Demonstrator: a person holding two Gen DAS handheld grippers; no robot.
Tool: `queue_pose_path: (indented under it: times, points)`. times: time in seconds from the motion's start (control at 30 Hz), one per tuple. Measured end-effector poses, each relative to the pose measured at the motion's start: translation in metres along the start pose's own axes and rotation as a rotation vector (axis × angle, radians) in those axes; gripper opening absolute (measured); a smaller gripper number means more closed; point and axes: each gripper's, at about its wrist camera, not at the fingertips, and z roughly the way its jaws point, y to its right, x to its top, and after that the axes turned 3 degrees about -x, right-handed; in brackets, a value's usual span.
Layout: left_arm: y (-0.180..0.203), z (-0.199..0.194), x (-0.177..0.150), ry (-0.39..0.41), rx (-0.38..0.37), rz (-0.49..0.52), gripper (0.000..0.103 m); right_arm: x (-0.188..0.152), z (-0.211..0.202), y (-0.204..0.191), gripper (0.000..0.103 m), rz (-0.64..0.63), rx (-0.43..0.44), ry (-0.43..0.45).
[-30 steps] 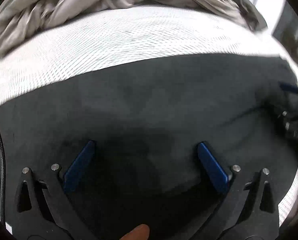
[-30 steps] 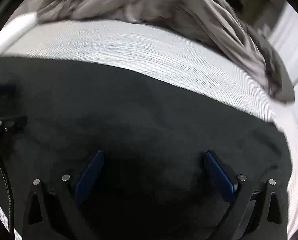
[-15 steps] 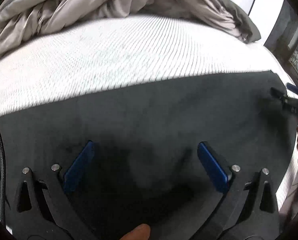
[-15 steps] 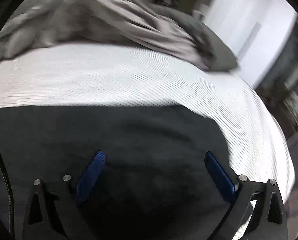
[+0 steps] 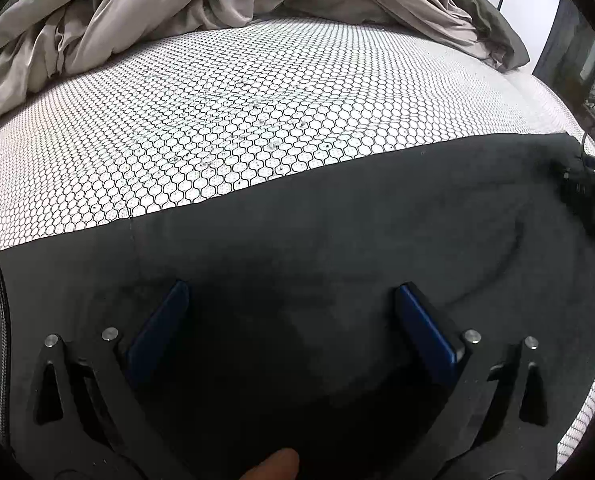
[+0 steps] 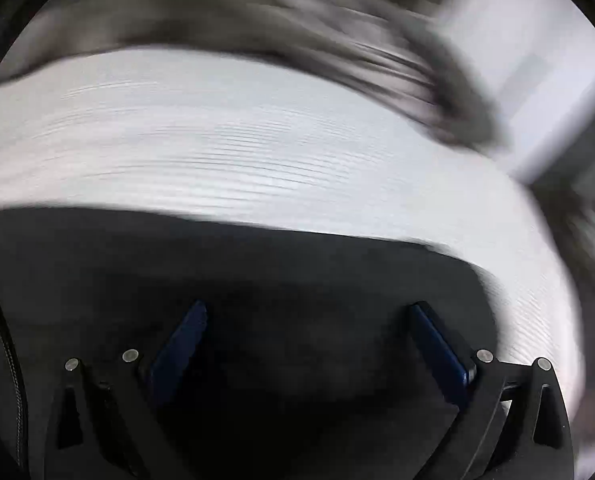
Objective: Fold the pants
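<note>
The black pants [image 5: 337,240] lie flat across the near part of a white bed with a black honeycomb pattern [image 5: 237,120]. My left gripper [image 5: 291,300] is open, its blue pads spread wide just above the cloth, holding nothing. My right gripper [image 6: 309,320] is also open and empty over the pants [image 6: 217,272], near their right end; this view is blurred by motion. The right gripper [image 5: 585,188] shows in the left wrist view at the far right edge of the pants.
A crumpled grey duvet [image 5: 177,12] is heaped along the far side of the bed and shows blurred in the right wrist view [image 6: 297,40]. A white wall and dark furniture [image 5: 569,40] stand beyond the bed's right end.
Both grippers have drawn back toward the near edge, so more white bed shows beyond the pants. The right gripper has swung to the right end of the pants. Both stay open.
</note>
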Motion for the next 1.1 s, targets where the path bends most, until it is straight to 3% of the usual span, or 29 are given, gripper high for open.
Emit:
queue_pose_path:
  times: [0.03,0.13,0.2,0.3,0.37,0.47,0.57,0.6,0.67,0.73,0.83,0.87,0.97,1.03,1.1]
  points:
    - [0.001,0.0,0.0,0.0,-0.003,-0.003,0.103,-0.003,0.013,0.02,0.101,0.074,-0.05,-0.022]
    - [-0.01,0.001,-0.001,0.001,-0.005,-0.008,0.103,-0.012,0.025,0.049,0.101,0.234,0.079,-0.05]
    - [-0.013,-0.003,0.002,0.011,0.014,-0.023,0.102,-0.011,0.008,0.049,0.101,0.227,0.052,-0.026]
    - [-0.013,-0.017,0.009,0.088,0.014,-0.051,0.102,0.001,-0.038,0.035,0.101,0.191,0.026,0.084]
    - [-0.016,-0.011,0.009,0.069,0.022,-0.068,0.102,0.018,-0.049,0.018,0.101,0.164,0.127,0.129]
    - [-0.028,0.006,0.004,0.011,0.025,-0.107,0.102,0.02,-0.07,-0.046,0.101,0.052,0.352,0.13]
    - [-0.033,0.005,0.005,0.029,0.005,-0.12,0.102,0.015,-0.075,-0.105,0.1,-0.118,0.46,0.095]
    - [-0.036,0.004,0.002,0.032,0.015,-0.124,0.102,0.007,-0.077,-0.126,0.1,-0.208,0.428,0.104]
    - [-0.046,0.0,-0.002,0.032,0.098,-0.141,0.102,-0.004,-0.079,-0.123,0.1,-0.249,0.406,0.131]
    - [-0.062,-0.006,-0.007,0.034,0.154,-0.171,0.102,-0.008,-0.064,-0.104,0.101,-0.171,0.387,0.091]
    - [-0.087,-0.015,-0.016,0.034,0.277,-0.202,0.102,-0.017,-0.056,-0.067,0.101,-0.056,0.253,0.058]
    - [-0.089,-0.018,-0.017,0.033,0.29,-0.192,0.102,-0.028,-0.059,-0.057,0.101,-0.032,0.245,0.054]
    - [-0.07,-0.041,-0.029,0.07,0.16,-0.129,0.102,-0.039,-0.089,-0.046,0.101,-0.021,0.302,0.083]
    - [-0.048,-0.051,-0.038,0.087,0.07,-0.093,0.102,-0.044,-0.118,-0.06,0.101,-0.081,0.381,0.138]
    - [-0.027,-0.044,-0.048,0.027,0.042,-0.051,0.102,-0.054,-0.134,-0.078,0.101,-0.148,0.453,0.148]
